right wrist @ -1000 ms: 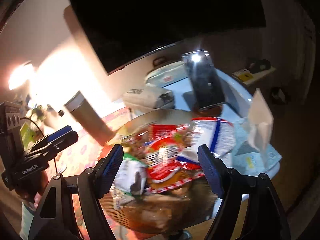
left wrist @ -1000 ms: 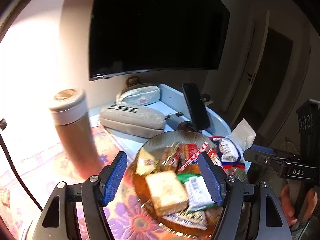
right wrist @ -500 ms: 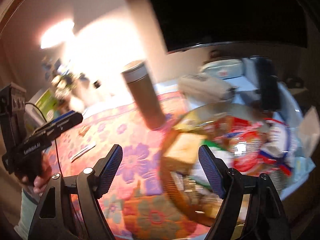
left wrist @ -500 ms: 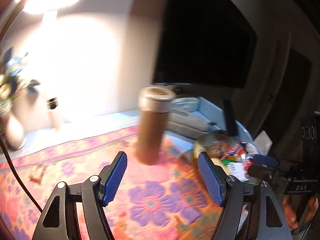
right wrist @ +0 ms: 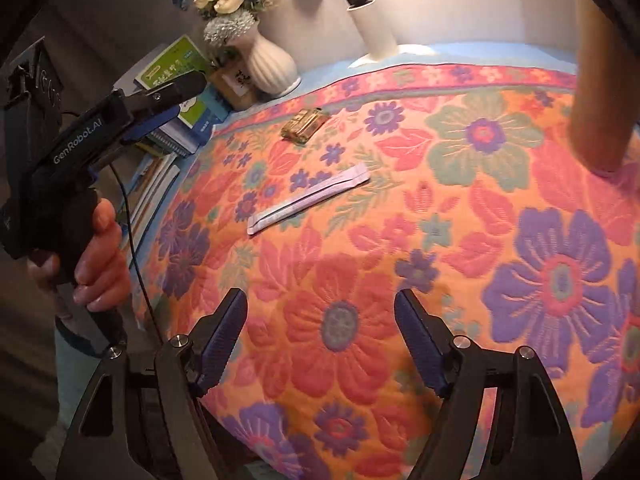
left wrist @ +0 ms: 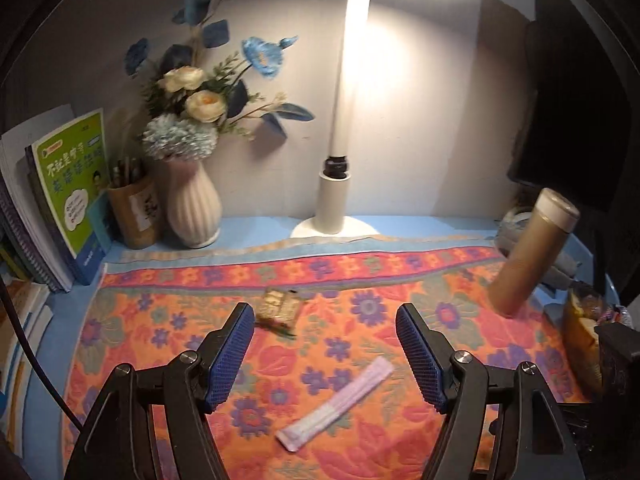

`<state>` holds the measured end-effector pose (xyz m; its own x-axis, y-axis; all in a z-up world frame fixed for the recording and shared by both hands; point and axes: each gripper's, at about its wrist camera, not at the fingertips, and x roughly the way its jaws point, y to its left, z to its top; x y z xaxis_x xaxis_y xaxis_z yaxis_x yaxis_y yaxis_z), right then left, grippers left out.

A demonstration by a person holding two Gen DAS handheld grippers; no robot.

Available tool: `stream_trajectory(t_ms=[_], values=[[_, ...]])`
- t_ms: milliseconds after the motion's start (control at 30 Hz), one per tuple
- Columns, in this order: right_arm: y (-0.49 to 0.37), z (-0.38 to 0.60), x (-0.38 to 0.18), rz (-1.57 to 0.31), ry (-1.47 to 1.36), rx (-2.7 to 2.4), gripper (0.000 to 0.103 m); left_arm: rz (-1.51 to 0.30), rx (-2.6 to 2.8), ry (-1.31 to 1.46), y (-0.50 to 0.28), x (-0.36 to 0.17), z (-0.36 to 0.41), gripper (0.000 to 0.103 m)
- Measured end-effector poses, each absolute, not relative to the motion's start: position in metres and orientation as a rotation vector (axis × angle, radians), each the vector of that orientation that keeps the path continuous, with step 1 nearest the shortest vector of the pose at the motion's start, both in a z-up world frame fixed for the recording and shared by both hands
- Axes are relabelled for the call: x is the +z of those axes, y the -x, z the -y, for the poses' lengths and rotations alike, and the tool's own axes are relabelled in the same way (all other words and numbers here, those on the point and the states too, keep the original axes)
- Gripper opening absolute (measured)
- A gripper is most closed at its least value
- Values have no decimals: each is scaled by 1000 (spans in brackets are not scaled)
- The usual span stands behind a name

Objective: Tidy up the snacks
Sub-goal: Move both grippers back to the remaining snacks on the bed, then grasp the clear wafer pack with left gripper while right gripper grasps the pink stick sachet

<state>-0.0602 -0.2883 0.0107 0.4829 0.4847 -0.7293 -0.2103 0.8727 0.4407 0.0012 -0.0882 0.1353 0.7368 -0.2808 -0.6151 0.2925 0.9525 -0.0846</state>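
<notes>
Left gripper (left wrist: 325, 354) jaws apart, empty, above floral cloth (left wrist: 360, 280); right gripper (right wrist: 320, 344) closing, empty; purple sachet (left wrist: 336, 404), gold snack packet (left wrist: 279, 307) lie ahead

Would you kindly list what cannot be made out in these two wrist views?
- Snack plate: left wrist view, cut off at the right edge behind the right tongs' dark body.
- Small brown snack packet: both views, label too small to read.
- Tumbler: right wrist view, top cut off by the lens rim.

Snack bowl (left wrist: 582, 336) seemingly half-hidden at right edge.
</notes>
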Motion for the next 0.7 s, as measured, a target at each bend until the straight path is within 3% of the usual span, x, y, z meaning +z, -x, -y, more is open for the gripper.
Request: stream_trajectory(t_ms=[233,633,667,700], values=[[16,252,4,-974,-277,438,73,-812,-325,-15,-66,81,62,71],[-28,248,-16,-1013,-279,425,73,-946,-382,-32,-146,12,99,71],[-29,245,-16,-1011,-264,424,73,-940,-374,-38,-147,10,101,69],[-32,241,-16,-1009,-250,421,73,-925,-361,-53,-147,12,103,54]])
